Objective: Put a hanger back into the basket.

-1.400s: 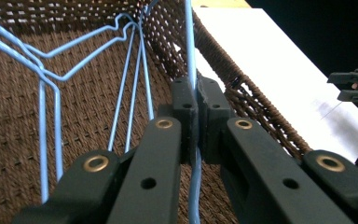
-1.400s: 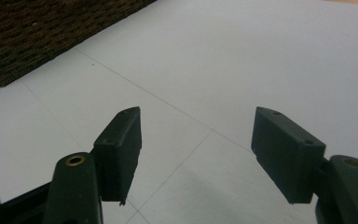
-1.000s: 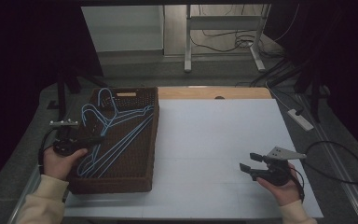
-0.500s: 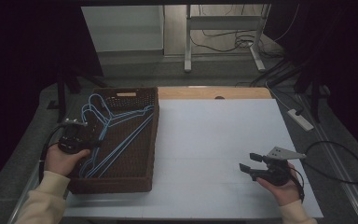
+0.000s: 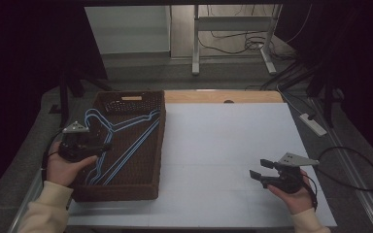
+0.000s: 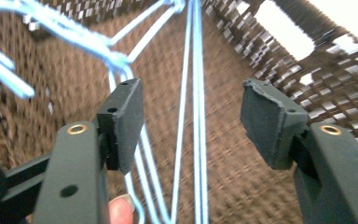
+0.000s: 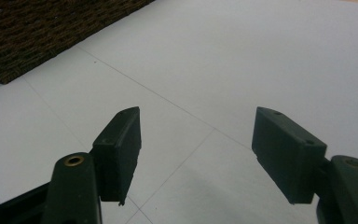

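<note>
Several blue wire hangers (image 5: pixel 121 141) lie in a dark brown woven basket (image 5: pixel 161 141) at the table's left. My left gripper (image 5: pixel 102 144) is over the basket's left rim, pointing in. Its jaws have just been opening and now stand apart. In the left gripper view, the left gripper (image 6: pixel 191 121) has nothing pressed by its pads. The hangers (image 6: pixel 196 93) run along the basket floor (image 6: pixel 261 177) beyond them. My right gripper (image 5: pixel 260 167) hovers open over the white table at the front right. In the right gripper view, the right gripper (image 7: pixel 196 149) has nothing between its jaws.
The white table top (image 5: pixel 223 145) stretches between the basket and the right hand. A corner of the basket (image 7: pixel 37 28) shows far off in the right gripper view. A power strip (image 5: pixel 313 124) lies off the table's right edge.
The left hand has shifted slightly at the basket's left rim, and the blue hangers have moved and now lie in the basket. The right gripper has kept still.
</note>
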The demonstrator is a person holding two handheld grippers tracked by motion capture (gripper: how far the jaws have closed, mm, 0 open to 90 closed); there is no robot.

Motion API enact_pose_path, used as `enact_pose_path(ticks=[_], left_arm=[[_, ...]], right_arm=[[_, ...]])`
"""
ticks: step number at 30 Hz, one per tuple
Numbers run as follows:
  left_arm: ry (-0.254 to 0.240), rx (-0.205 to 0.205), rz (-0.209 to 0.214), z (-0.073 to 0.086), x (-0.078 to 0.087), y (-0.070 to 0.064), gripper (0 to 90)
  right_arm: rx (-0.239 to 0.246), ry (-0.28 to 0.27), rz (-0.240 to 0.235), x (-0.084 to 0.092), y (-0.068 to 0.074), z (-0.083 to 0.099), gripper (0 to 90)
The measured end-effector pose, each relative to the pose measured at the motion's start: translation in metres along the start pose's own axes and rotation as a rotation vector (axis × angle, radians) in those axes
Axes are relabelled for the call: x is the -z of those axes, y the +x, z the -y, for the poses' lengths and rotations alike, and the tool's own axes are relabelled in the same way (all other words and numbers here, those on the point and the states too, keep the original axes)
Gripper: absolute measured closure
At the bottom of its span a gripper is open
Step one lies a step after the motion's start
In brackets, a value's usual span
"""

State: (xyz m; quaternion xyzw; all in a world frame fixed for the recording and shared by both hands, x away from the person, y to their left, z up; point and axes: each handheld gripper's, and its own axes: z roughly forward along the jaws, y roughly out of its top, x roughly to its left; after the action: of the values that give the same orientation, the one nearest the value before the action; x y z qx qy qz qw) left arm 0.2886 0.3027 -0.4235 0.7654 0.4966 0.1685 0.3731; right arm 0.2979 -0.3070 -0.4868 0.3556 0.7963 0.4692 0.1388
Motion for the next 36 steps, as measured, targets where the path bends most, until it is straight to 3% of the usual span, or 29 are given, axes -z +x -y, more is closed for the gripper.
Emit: enact_pose_path(ticks=[3, 7, 11, 17, 18, 23, 26, 36], left_arm=[[-0.053, -0.043, 0.014, 0.002, 0.012, -0.008, 37.0], [-0.103, -0.071, 0.037, 0.007, 0.028, -0.019, 34.8], [-0.136, -0.093, 0.038, 0.013, 0.039, -0.032, 31.8], [-0.176, -0.135, 0.084, 0.021, 0.047, -0.060, 31.3], [-0.186, -0.144, 0.105, 0.022, 0.045, -0.071, 31.1], [-0.202, -0.148, 0.139, 0.025, 0.035, -0.087, 31.1], [-0.207, -0.146, 0.159, 0.027, 0.022, -0.099, 31.1], [-0.198, -0.159, 0.188, 0.030, -0.002, -0.112, 31.3]], right_arm=[[-0.001, -0.002, 0.000, 0.000, 0.000, 0.000, 33.7], [0.000, -0.002, 0.001, 0.001, 0.000, 0.000, 33.7], [-0.001, -0.002, 0.001, 0.001, 0.000, 0.000, 33.7], [0.001, -0.004, 0.003, 0.001, 0.001, -0.001, 33.6], [0.001, -0.005, 0.003, 0.001, 0.001, -0.001, 33.6], [0.003, -0.007, 0.002, 0.002, 0.002, -0.001, 33.6], [0.001, -0.014, 0.001, 0.004, 0.002, -0.001, 33.6], [0.018, -0.031, -0.011, 0.008, 0.007, -0.003, 33.5]])
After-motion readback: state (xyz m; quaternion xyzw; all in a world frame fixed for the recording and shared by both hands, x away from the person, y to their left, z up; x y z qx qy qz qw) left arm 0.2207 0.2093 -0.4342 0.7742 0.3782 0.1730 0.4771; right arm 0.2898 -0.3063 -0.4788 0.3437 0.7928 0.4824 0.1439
